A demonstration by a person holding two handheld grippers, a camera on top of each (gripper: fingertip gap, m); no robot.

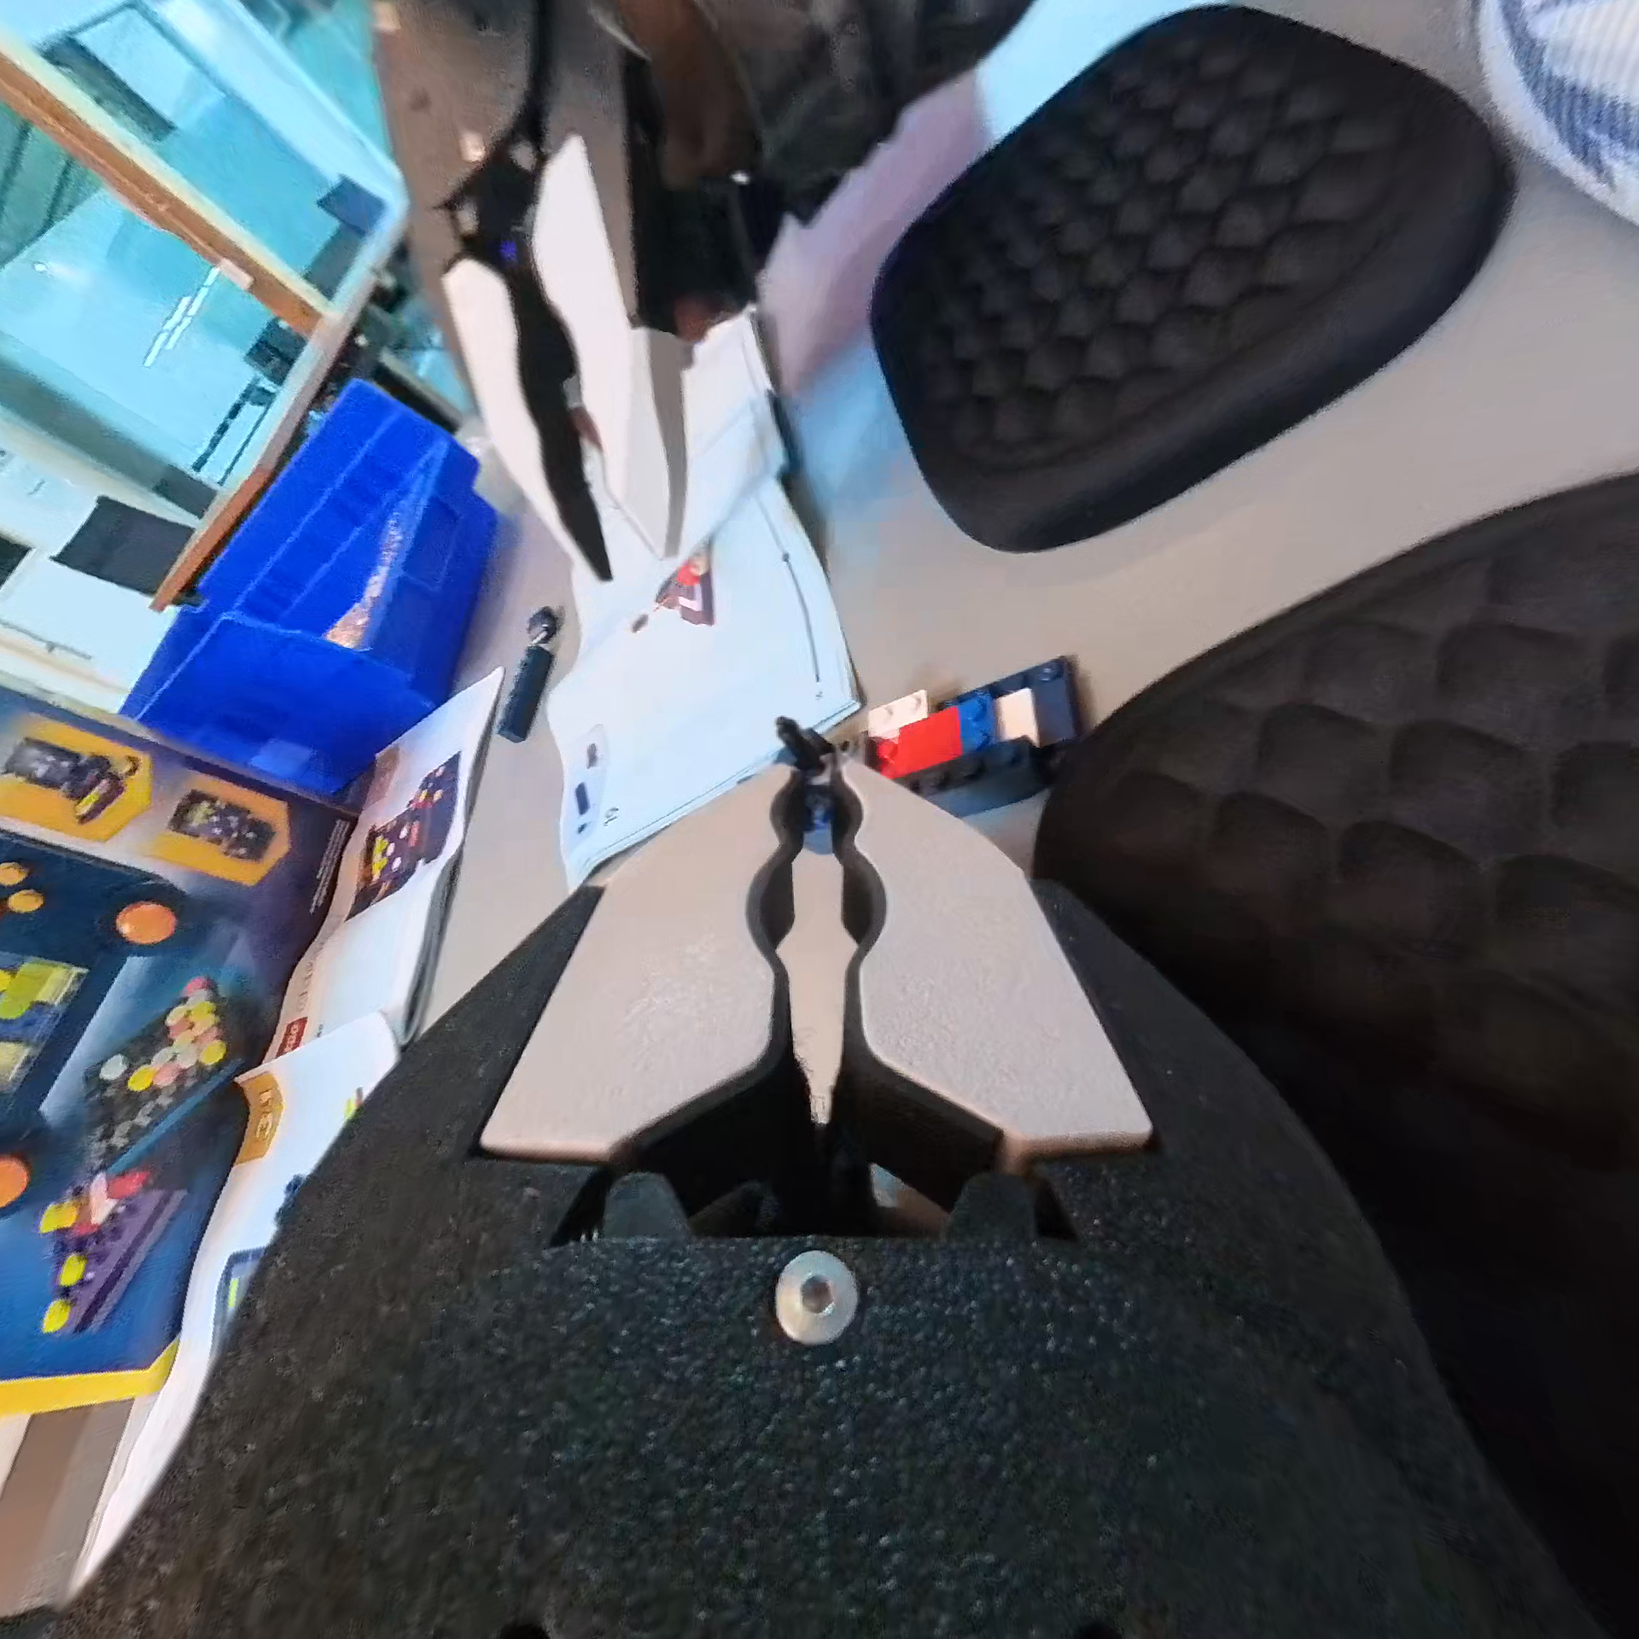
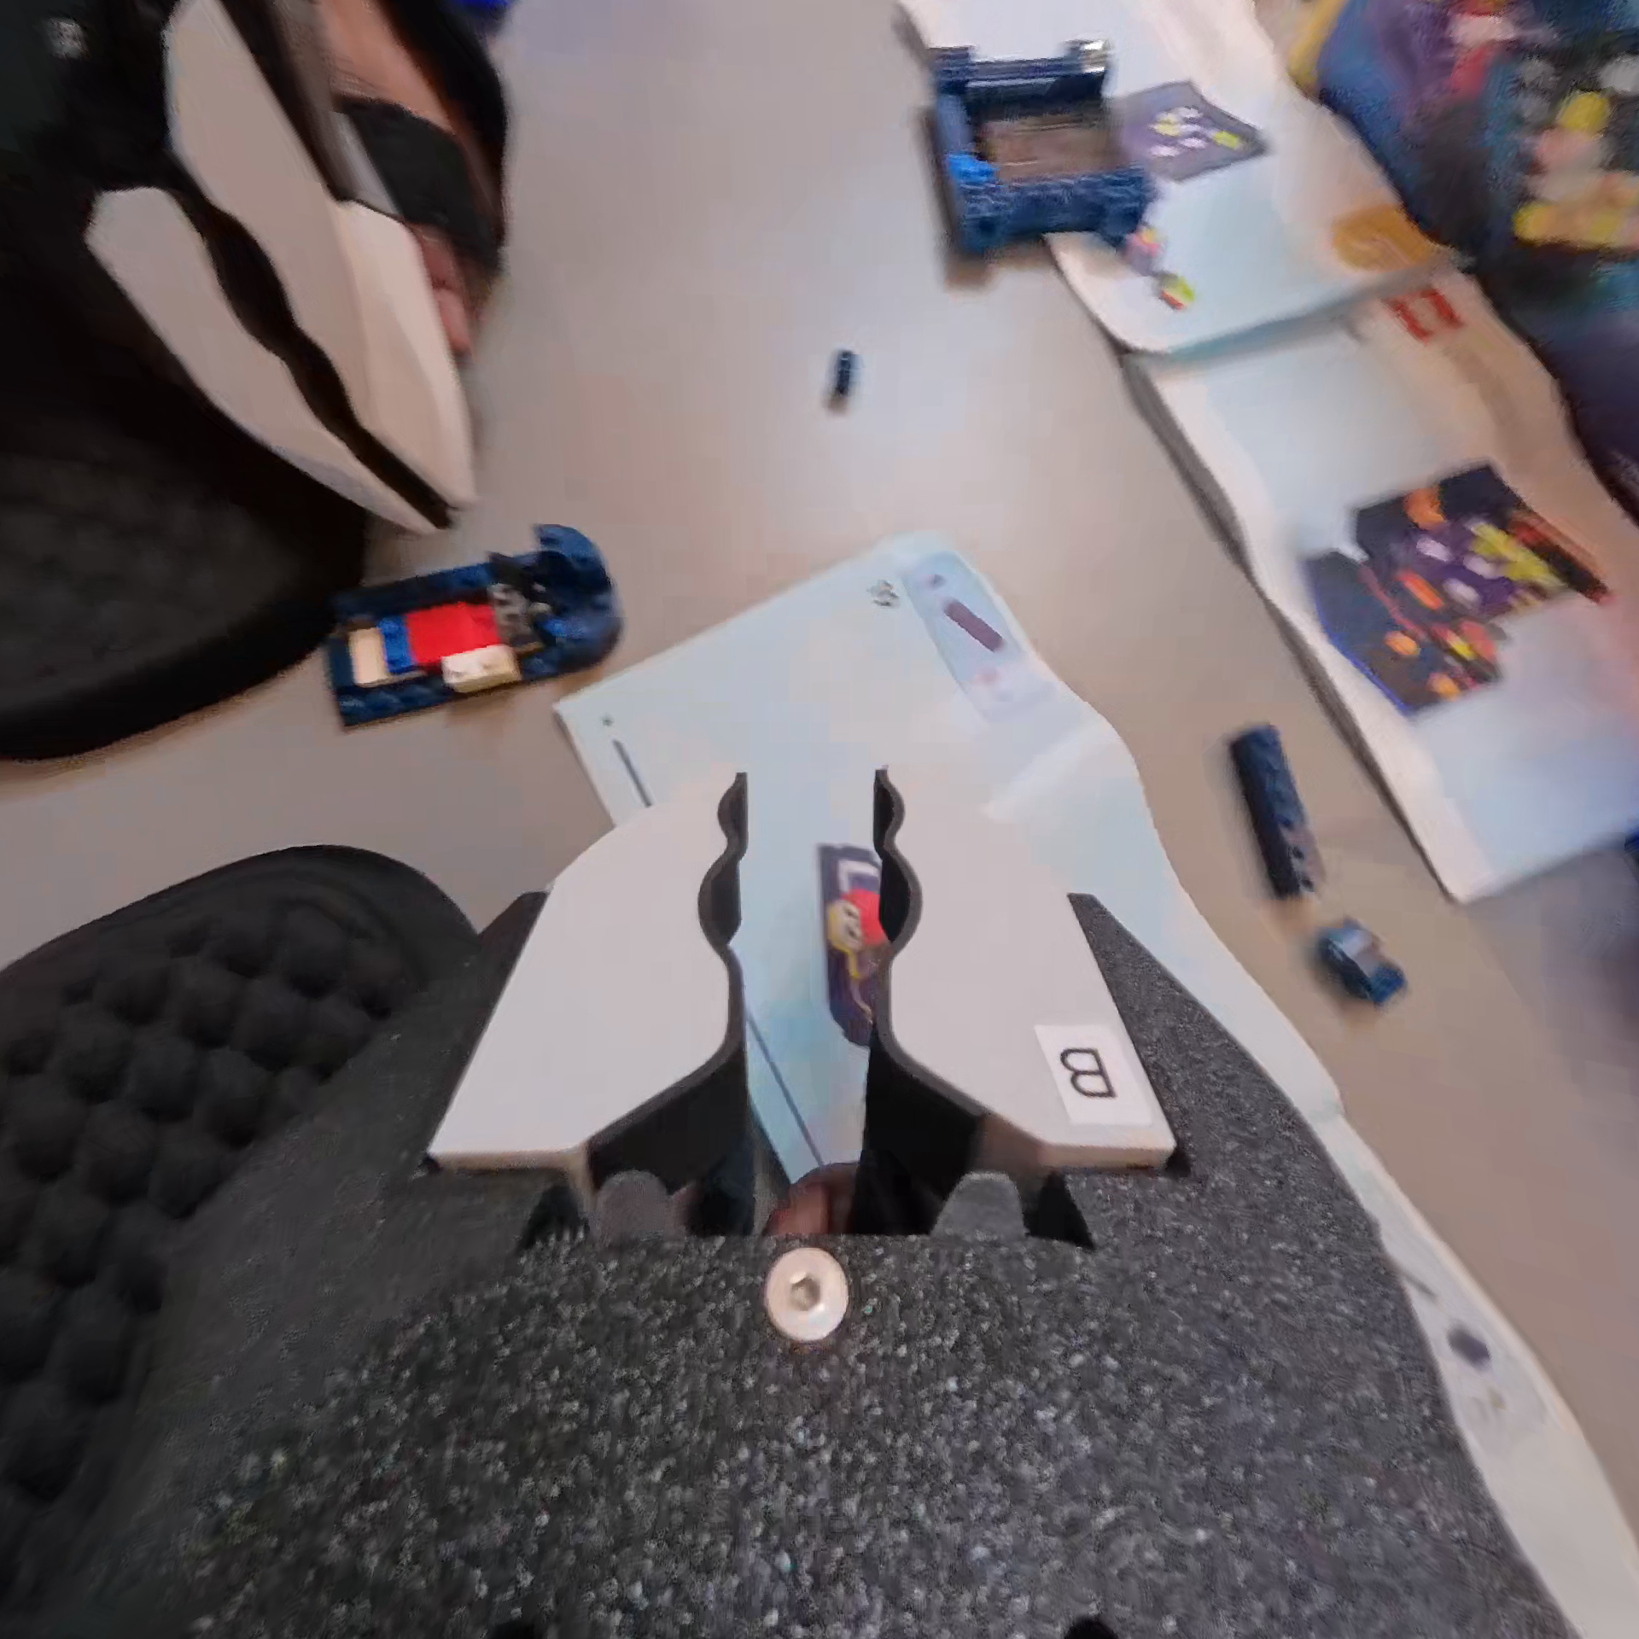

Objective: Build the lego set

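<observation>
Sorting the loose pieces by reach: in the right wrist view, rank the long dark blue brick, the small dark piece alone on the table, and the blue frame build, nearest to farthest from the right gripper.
From the right gripper:
1. Long dark blue brick, right of the fingers.
2. Small dark piece, ahead on bare table.
3. Blue frame build, far ahead, slightly right.

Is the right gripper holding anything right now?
No: the right gripper stands open, only the light booklet page showing between its fingers.

Bright, even indoor light with soft shadows; both views motion-blurred, with wide-angle bending at the edges.
</observation>
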